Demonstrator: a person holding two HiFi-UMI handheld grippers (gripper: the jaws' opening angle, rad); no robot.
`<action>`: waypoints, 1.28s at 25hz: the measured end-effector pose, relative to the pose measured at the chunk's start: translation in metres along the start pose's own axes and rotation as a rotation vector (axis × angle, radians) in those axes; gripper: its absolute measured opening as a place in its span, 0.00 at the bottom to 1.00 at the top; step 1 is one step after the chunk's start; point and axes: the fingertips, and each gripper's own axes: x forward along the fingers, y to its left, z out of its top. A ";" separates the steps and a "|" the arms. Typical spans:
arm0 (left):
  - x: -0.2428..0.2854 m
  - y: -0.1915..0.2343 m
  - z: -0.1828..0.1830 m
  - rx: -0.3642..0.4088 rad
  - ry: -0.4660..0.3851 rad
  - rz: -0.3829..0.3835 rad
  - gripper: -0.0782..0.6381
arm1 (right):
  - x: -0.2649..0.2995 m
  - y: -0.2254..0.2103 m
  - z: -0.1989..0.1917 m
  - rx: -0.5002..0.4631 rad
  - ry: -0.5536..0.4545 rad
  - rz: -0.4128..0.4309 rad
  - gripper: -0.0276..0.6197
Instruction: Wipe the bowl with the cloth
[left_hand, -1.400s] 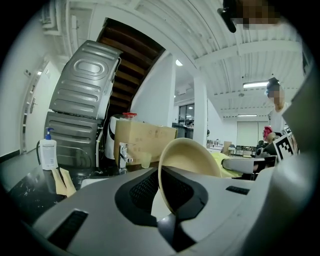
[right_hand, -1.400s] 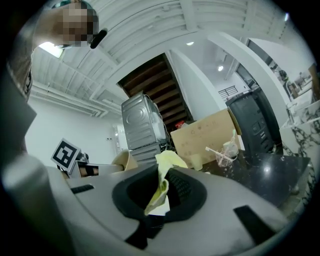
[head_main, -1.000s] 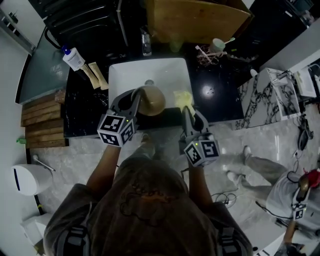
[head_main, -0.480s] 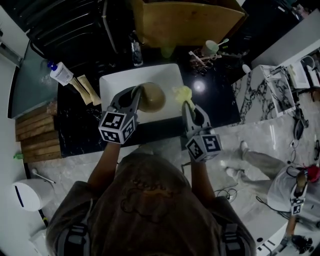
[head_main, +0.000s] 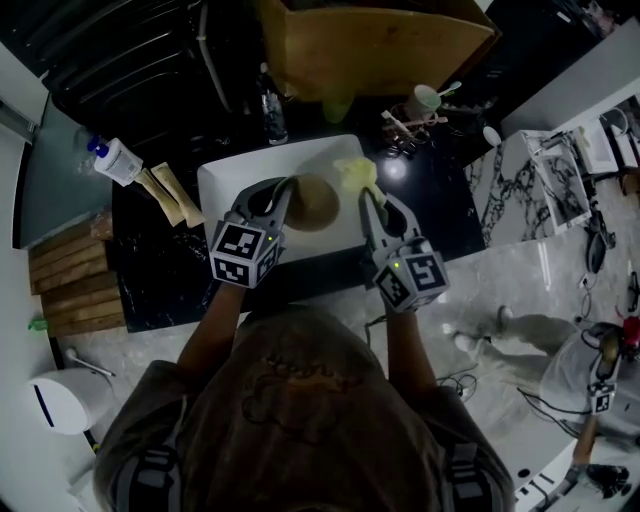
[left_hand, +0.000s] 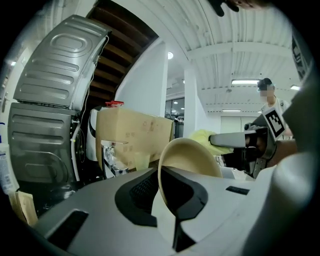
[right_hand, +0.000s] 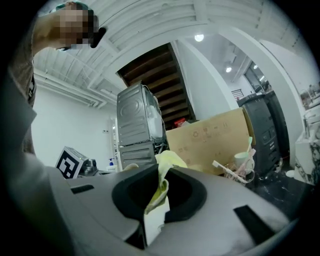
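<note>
Since the right gripper (head_main: 362, 195), clamped on the yellow cloth (head_main: 353, 171), has been brought in just beside the bowl (head_main: 315, 203), held by its rim in the closed left gripper (head_main: 287, 186) over the sink (head_main: 225, 180), wiping is judged about to begin; a bottle (head_main: 273, 118) and cardboard box (head_main: 380, 45) are crowded close behind

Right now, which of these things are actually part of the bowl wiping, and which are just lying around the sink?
In use:
- bowl, its rim clamped in the left gripper
- cloth, yellow, pinched in the right gripper
- sink, which both are held over

Just lying about:
- cardboard box
- cup of toothbrushes
- white bottle
</note>
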 end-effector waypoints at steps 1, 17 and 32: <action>0.003 -0.001 -0.002 0.010 0.008 -0.009 0.14 | 0.004 0.002 0.002 -0.002 0.000 0.010 0.08; 0.024 -0.024 -0.009 0.131 0.056 -0.098 0.14 | 0.032 0.025 0.000 -0.004 0.041 0.091 0.08; 0.032 -0.023 -0.004 0.161 0.058 -0.014 0.14 | 0.038 0.012 -0.009 0.020 0.102 0.222 0.08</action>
